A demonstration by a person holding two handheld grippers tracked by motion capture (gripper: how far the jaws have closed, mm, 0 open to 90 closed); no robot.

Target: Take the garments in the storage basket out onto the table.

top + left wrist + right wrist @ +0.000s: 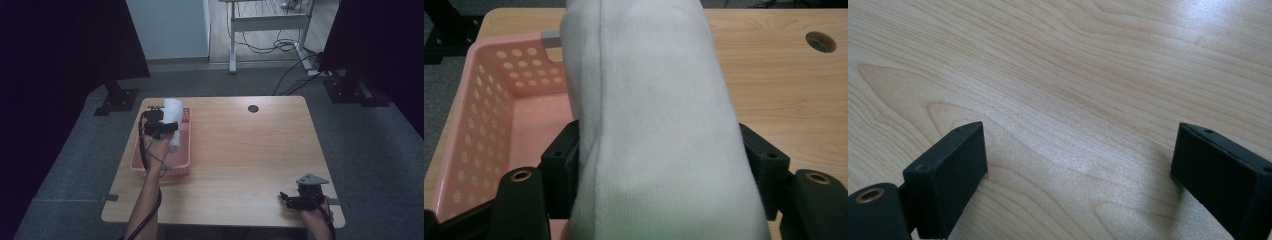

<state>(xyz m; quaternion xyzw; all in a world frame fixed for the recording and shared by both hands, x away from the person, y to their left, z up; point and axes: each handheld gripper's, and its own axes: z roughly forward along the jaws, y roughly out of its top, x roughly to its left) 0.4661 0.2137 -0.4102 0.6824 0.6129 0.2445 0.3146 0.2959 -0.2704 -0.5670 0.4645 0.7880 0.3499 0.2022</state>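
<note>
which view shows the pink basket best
The high view: the whole pink basket sits at the table's left edge, with the left hand-held gripper holding a white cloth over it. The left gripper view shows its perforated wall up close, partly hidden by the cloth. The right gripper view looks at bare tabletop.

White ribbed cloth (654,125); pink basket (479,125) with round-hole walls; light wood-grain table (1073,75), dark round hole (253,108) near far edge; black left gripper (165,127) and right gripper (292,199); grey carpet (65,170).
</note>
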